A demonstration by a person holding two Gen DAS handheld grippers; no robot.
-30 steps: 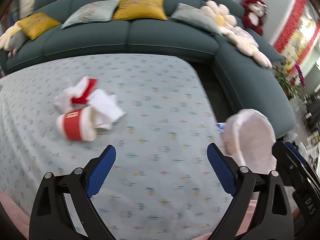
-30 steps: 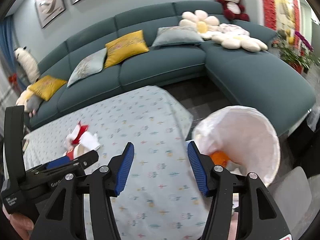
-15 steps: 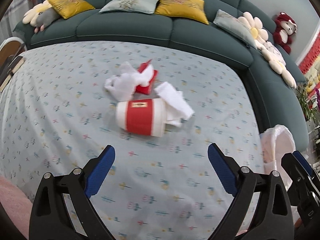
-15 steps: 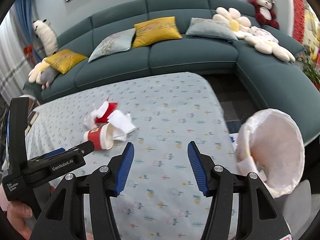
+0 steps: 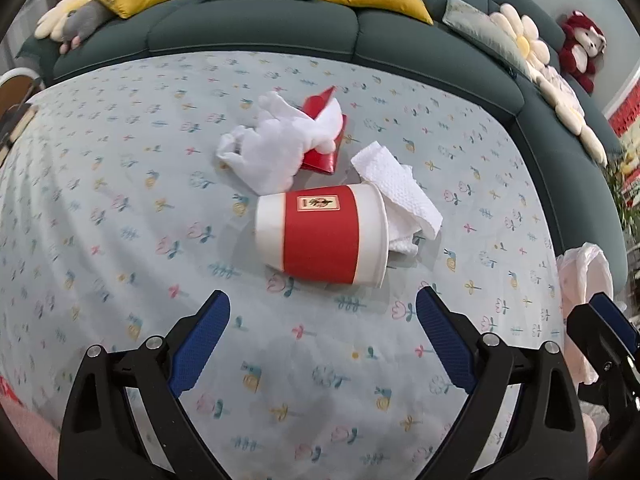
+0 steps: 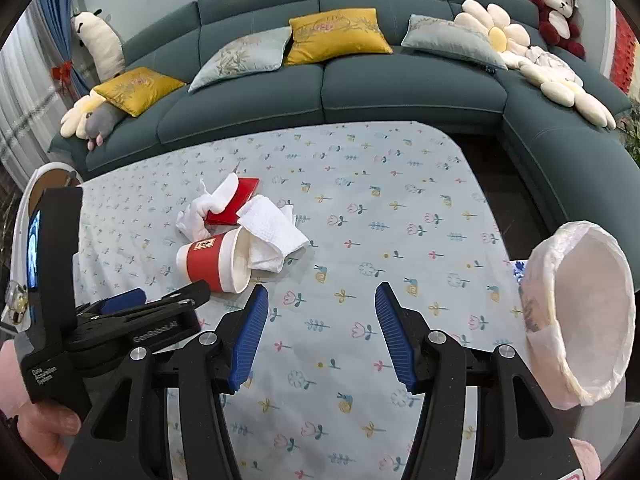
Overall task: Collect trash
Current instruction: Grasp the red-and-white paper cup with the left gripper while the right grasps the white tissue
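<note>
**Grippers close in on table litter, bin waiting at the edge**

Left wrist view: the left gripper (image 5: 322, 322) hangs over the flowered tablecloth (image 5: 120, 240) with its jaws spread wide and nothing between them, the cup (image 5: 324, 234) lying on its side just ahead, probably the first pick. A napkin (image 5: 400, 196) touches the cup's open end; beyond lie a crumpled tissue (image 5: 272, 152) and a red carton (image 5: 324, 148), the tissue draped over it. The trash sits in one loose cluster near mid-table. Only a sliver of the bin liner (image 5: 584, 276) shows at the right edge.

Right wrist view: the right gripper (image 6: 318, 332) is about half open and empty, aimed at bare cloth between cluster and bin (image 6: 580, 320). Here the bin's lined mouth is plain, standing at the table's right edge, apparently placed for a short carry. This view also shows the cup's hollow inside, and a hand (image 6: 36, 432) holding the left tool, neither visible from the other camera.
</note>
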